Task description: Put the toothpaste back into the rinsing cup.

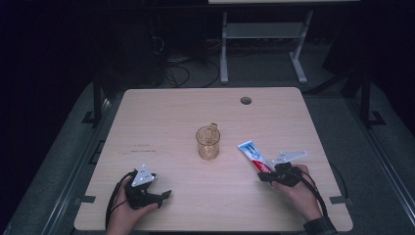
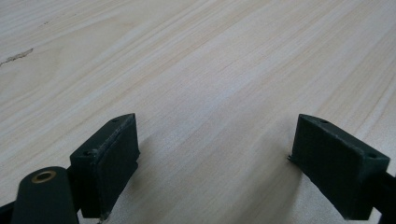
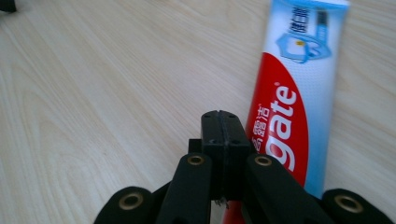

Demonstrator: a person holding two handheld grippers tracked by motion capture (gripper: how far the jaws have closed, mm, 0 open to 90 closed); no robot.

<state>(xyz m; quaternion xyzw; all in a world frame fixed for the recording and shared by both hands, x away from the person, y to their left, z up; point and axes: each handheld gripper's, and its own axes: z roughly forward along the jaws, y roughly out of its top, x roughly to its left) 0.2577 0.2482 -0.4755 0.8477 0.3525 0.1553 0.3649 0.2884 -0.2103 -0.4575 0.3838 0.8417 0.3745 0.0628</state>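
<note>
Here the right gripper [image 3: 223,128], jaws pressed together on nothing beside the toothpaste tube [image 3: 289,93], could nudge it away, while the left gripper [image 2: 215,154] gapes empty.

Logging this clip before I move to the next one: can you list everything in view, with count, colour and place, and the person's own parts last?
table: 1, pale wood, a round cable hole near its far right edge
cup: 1, clear amber with a handle, upright at the table's middle
toothpaste tube: 1, red, white and blue, flat on the table right of the cup, beside the right tongs
desk frame: 1, white-legged, on the floor beyond the table
cables: several, dark, on the floor behind the table
left tongs: 1, black, near left of the table, jaws wide apart over bare wood
right tongs: 1, black, near right, jaws pressed together with nothing between, alongside the tube
hands: 2, one holding each tongs
</note>
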